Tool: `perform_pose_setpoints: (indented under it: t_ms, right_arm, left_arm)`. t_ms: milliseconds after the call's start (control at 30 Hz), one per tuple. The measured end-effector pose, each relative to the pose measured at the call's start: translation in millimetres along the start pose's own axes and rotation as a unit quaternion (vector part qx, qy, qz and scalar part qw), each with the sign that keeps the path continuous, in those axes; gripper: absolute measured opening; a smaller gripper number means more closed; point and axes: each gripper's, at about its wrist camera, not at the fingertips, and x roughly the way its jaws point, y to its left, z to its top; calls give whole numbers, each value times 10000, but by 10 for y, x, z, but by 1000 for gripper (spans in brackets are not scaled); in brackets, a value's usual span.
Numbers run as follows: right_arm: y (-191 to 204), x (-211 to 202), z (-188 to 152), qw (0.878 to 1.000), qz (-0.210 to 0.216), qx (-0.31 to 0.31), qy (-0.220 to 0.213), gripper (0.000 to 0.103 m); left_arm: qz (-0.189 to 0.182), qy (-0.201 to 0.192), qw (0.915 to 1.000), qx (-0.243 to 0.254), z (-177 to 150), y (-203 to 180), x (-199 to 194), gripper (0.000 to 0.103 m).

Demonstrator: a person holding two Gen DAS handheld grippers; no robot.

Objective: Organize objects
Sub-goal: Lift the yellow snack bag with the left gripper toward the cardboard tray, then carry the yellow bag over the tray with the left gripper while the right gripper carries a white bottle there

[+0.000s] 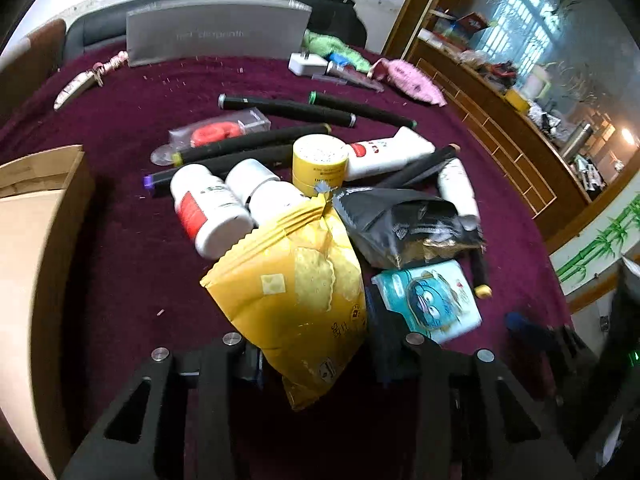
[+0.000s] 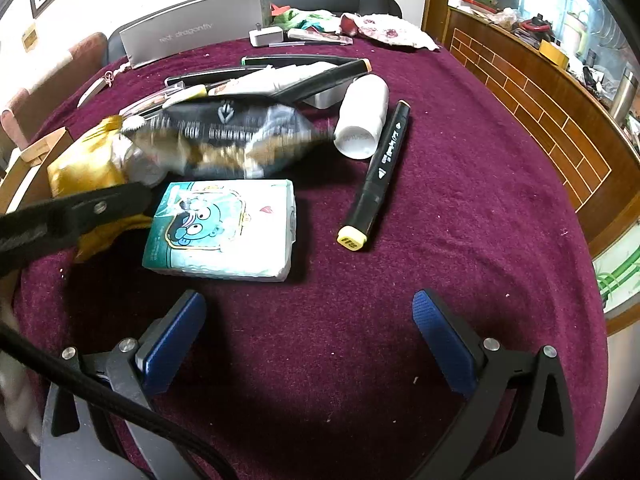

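- Right gripper (image 2: 310, 340) hangs with jaws spread wide over bare maroon cloth (image 2: 460, 220), nothing between them; free room lies all around it.
- Left gripper (image 1: 316, 352) is clenched on the lower end of the yellow snack bag (image 1: 296, 280).
- Tissue pack (image 2: 224, 228) lies just beside that bag.
- Cardboard box (image 1: 28, 240) borders the left.
- Beyond: black pouch (image 1: 400, 220), bottles, markers crowded together.

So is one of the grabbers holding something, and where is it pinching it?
The left gripper has the yellow snack bag between its fingers, pinching the bag's lower end, nearest the camera. The right gripper is open and holds nothing.
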Motion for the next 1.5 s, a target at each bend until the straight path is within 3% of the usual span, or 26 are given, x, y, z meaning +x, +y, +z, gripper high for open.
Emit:
perform_pose_setpoints:
  t_ms: [133, 367, 400, 600, 733, 800, 867, 1067, 1367, 1433, 1500]
  right_arm:
    - [-7, 1, 5, 10000, 0, -2, 4, 103]
    - [-34, -36, 8, 10000, -1, 56, 34, 101]
    - [-66, -82, 4, 9999, 79, 107, 51, 97]
    - [-233, -479, 44, 9983, 382, 393, -175, 96]
    - [6, -619, 259, 9932, 1111, 323, -132, 93]
    - [265, -602, 446, 9870, 1595, 206, 2, 82]
    - [533, -529, 627, 9846, 1746, 8, 129, 78]
    - [1374, -43, 1108, 9851, 1411, -863, 468, 54]
    - [1694, 370, 1240, 9839, 1068, -1136, 878, 50]
    - [1739, 456, 1236, 9842, 905, -1152, 995, 38]
    - [1772, 545, 1222, 9835, 814, -1142, 1143, 32]
  left_arm:
    - [-52, -308, 9995, -108, -171, 130, -411, 34]
    - [-91, -506, 9978, -416, -449, 408, -926, 34]
    - [-62, -566, 9977, -370, -486, 424, -987, 34]
    - [-170, -783, 9963, -319, -656, 526, -1179, 34]
    - [-252, -880, 9949, -415, -697, 605, -1266, 34]
    - [-217, -932, 9945, -417, -719, 624, -1319, 34]
    - [-162, -957, 9944, -419, -741, 672, -1367, 34]
    - [166, -987, 9931, -614, -756, 934, -1496, 34]
    - [262, -1044, 9913, -757, -738, 1243, -1525, 34]
    - [257, -1017, 9915, -772, -740, 1264, -1501, 34]
    - [257, -979, 9918, -785, -751, 1269, -1487, 34]
